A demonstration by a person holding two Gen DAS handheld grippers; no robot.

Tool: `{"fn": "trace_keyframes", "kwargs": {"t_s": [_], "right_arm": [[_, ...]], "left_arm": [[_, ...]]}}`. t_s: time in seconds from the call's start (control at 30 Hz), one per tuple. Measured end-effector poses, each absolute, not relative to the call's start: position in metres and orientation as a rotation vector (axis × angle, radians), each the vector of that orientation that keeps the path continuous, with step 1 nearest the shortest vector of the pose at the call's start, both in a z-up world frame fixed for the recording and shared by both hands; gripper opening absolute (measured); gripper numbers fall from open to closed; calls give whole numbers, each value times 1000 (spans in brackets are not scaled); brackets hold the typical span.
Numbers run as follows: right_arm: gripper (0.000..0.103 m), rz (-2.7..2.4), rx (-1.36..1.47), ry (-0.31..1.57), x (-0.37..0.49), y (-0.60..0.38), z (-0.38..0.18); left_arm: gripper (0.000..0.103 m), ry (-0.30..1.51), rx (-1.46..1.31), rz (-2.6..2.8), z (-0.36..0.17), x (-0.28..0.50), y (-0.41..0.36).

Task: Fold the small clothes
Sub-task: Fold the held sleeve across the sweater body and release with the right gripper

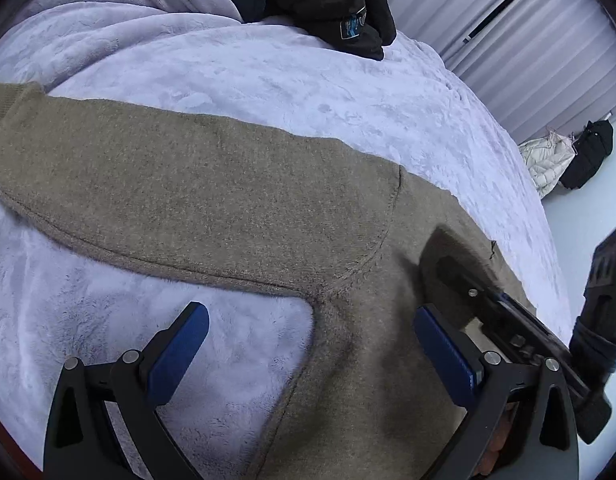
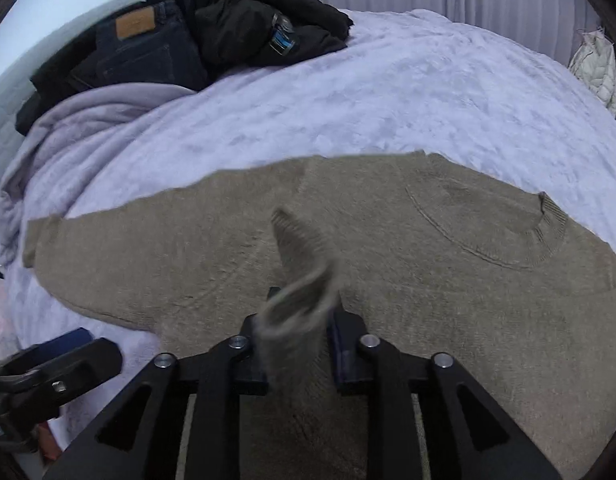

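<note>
A brown sweater (image 1: 211, 184) lies spread out flat on a soft purple blanket (image 1: 267, 76) that covers the bed. One long sleeve (image 1: 147, 168) stretches out to the side across the blanket.

The left gripper (image 1: 308, 344) hangs just over the sweater, near the spot where the sleeve meets the body. Its two blue fingers (image 1: 179, 352) are wide apart. Nothing is between them. One finger is over the blanket and the other is over the brown cloth. I cannot tell if the tips touch the cloth.

The right gripper (image 2: 297, 320) is squeezed tight on a cuff (image 2: 303, 276) of the sweater. The ribbed end of the cuff sticks up out of the jaws and looks a bit blurry. The rest of the sweater (image 2: 428, 280) lies flat under it, with the round neck hole (image 2: 548, 228) off to the right.

At the far end of the bed sits a pile of dark clothes (image 2: 235, 28), with blue jeans (image 2: 147, 52) in it. A white puffy coat (image 1: 548, 160) and a black bag (image 1: 592, 152) sit on the floor by the curtain (image 1: 528, 40).
</note>
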State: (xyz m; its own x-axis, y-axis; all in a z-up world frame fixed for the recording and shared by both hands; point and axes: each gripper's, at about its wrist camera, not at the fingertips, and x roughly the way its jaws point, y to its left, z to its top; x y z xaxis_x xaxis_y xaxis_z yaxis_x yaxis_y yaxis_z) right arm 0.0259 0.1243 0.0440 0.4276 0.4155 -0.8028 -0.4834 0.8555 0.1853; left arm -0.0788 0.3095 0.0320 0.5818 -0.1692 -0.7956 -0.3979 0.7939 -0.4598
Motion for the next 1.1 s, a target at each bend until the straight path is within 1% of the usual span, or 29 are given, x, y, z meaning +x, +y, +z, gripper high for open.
{"fn": "trace_keyframes", "kwargs": {"t_s": [0.03, 0.07, 0.1, 0.2, 0.23, 0.3, 0.37, 0.4, 0.47, 0.57, 0.67, 0.77, 0.83, 0.9, 1.0, 1.1], "right_arm": [[50, 598, -45, 957, 25, 120, 56], [75, 616, -19, 925, 21, 110, 69], [86, 627, 8, 880, 18, 101, 83], [87, 634, 79, 773, 11, 51, 119], [87, 592, 67, 760, 10, 33, 124], [87, 430, -42, 755, 11, 4, 122], [87, 249, -156, 803, 18, -24, 102], [87, 188, -165, 850, 23, -39, 88], [87, 153, -106, 946, 32, -66, 63], [86, 109, -85, 1057, 37, -88, 26], [88, 110, -140, 994, 24, -85, 20], [88, 72, -217, 986, 15, -73, 23], [88, 110, -185, 958, 11, -65, 35], [88, 135, -164, 948, 10, -52, 36], [88, 162, -221, 1022, 13, -15, 16], [88, 176, -294, 968, 3, 23, 20]], "left_arm": [[103, 948, -666, 145, 37, -79, 307], [103, 936, -653, 145, 42, -79, 305], [103, 923, -636, 149, 47, -79, 301], [103, 904, -572, 120, 65, -72, 272], [103, 907, -549, 103, 68, -67, 260], [103, 925, -480, 52, 73, -50, 225], [103, 973, -395, -19, 70, -26, 185], [103, 996, -359, -43, 65, -15, 166], [103, 1049, -290, -85, 50, 7, 132], [103, 1151, -182, 8, 13, 22, 114], [103, 1102, -96, 22, 8, 0, 114], [103, 1063, -87, 41, 20, -27, 130], [103, 1062, -143, 73, 26, -40, 152], [103, 1049, -229, 116, 27, -54, 186], [103, 1031, -337, 238, 27, -72, 250], [103, 992, -467, 401, 27, -89, 327]]}}
